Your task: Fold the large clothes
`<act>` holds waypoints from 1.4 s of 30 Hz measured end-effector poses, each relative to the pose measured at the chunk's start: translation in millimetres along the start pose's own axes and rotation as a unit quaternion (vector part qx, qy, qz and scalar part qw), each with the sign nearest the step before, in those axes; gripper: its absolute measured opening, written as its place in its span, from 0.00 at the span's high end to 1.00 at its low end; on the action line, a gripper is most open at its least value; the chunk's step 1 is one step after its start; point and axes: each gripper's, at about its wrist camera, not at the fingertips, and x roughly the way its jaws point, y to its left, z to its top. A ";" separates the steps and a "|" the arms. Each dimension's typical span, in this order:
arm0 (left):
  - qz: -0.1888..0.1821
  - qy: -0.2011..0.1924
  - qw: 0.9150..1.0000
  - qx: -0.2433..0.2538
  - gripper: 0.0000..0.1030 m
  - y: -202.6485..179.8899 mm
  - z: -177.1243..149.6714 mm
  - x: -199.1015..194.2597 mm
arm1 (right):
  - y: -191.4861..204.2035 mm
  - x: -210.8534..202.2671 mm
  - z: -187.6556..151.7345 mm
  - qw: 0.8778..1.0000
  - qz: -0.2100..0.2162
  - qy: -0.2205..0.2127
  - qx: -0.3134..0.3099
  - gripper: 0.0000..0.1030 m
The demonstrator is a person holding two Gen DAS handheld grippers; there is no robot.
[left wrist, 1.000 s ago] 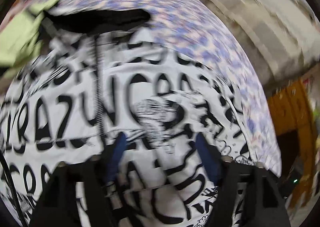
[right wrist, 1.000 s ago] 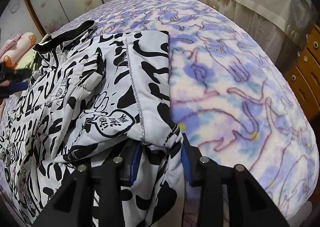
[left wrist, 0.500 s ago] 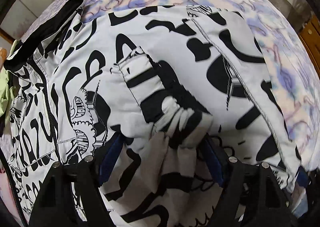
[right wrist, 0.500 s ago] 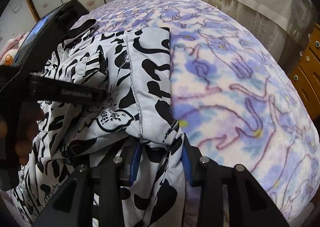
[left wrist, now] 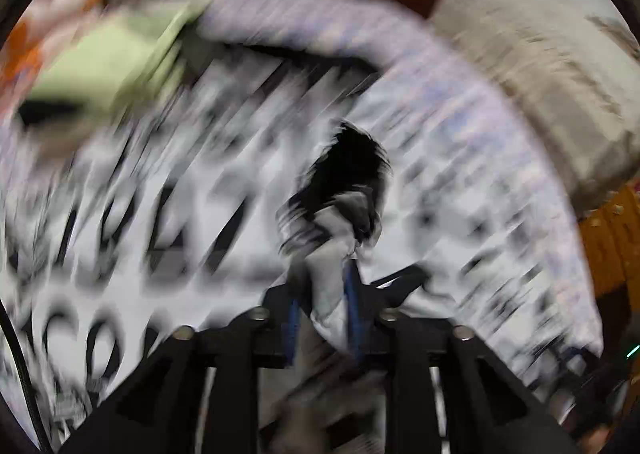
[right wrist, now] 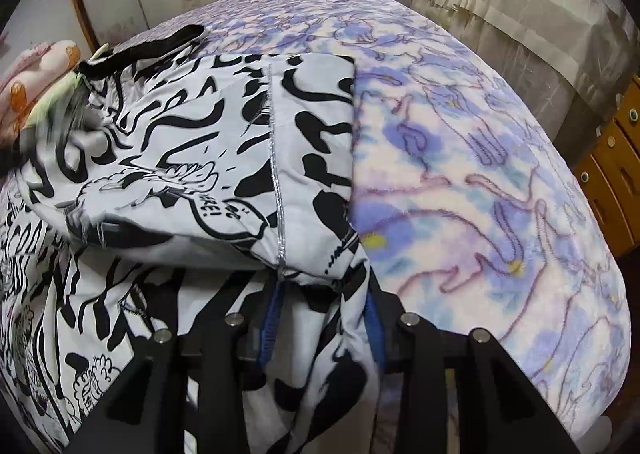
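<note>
One large jacket, thin white fabric printed with black comic lettering, black collar, laid part-folded on left half of fleece blanket. Silver stitched seam seen down folded panel; straight edge lies along blanket. Left gripper: jaws closing, bunched cuff fabric pinched between blue pads; view heavily blurred. Right gripper: jaws opening, hem fold between pads, contact not clearly told. Right half of blanket bare. Beige covered furniture beyond bed edge.

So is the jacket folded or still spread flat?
Partly folded: one side of the jacket lies doubled over the rest on the blanket.
</note>
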 end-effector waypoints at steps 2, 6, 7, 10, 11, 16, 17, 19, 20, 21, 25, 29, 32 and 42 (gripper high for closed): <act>-0.004 0.057 0.997 -0.046 0.64 37.1 -27.7 20.1 | 8.9 -2.1 -1.3 1.000 -0.002 0.009 -0.021 0.58; -0.053 0.032 0.994 -0.092 0.40 62.3 -44.5 1.3 | 17.8 -20.1 -3.7 0.998 -0.012 -0.002 -0.065 0.56; -0.057 0.029 0.993 -0.097 0.33 64.0 -41.9 -1.1 | 17.6 -26.4 -3.7 0.998 -0.010 -0.005 -0.070 0.55; -0.074 0.031 0.993 -0.092 0.32 62.7 -25.8 -3.1 | 11.2 -47.6 0.6 0.998 0.030 -0.010 -0.060 0.54; -0.082 0.036 0.992 -0.088 0.32 60.1 -18.9 -1.6 | 7.5 -55.2 3.5 0.997 0.053 -0.012 -0.048 0.53; -0.065 0.063 0.994 -0.063 0.32 45.7 15.3 29.0 | -7.2 -70.3 34.0 0.994 0.104 -0.040 0.017 0.27; -0.057 0.077 0.993 -0.062 0.32 42.6 21.2 39.1 | -8.1 -65.1 44.2 0.994 0.095 -0.043 0.023 0.27; -0.045 0.087 0.993 -0.061 0.32 41.4 26.5 48.3 | -11.1 -44.9 63.6 0.996 0.082 -0.029 0.032 0.27; -0.036 0.084 0.994 -0.052 0.32 37.8 29.4 52.0 | -12.7 -33.4 70.7 0.996 0.074 -0.016 0.040 0.27; -0.029 0.080 0.995 -0.044 0.33 34.3 31.3 54.2 | -15.2 -16.1 79.8 0.996 0.068 0.001 0.049 0.27; -0.006 0.075 0.997 -0.004 0.75 21.4 36.7 55.6 | -21.3 46.1 93.9 0.992 0.068 0.072 0.077 0.49; -0.025 0.000 1.000 0.015 0.84 14.9 44.7 23.1 | -3.1 53.6 95.8 0.996 0.056 0.062 0.045 0.91; -0.020 -0.006 1.000 0.012 0.84 24.1 45.0 27.1 | 1.0 57.0 85.2 0.997 0.046 0.048 0.040 0.91; -0.002 0.018 0.999 -0.039 0.25 51.0 45.2 40.3 | -12.7 47.1 119.0 0.996 0.062 0.022 0.055 0.45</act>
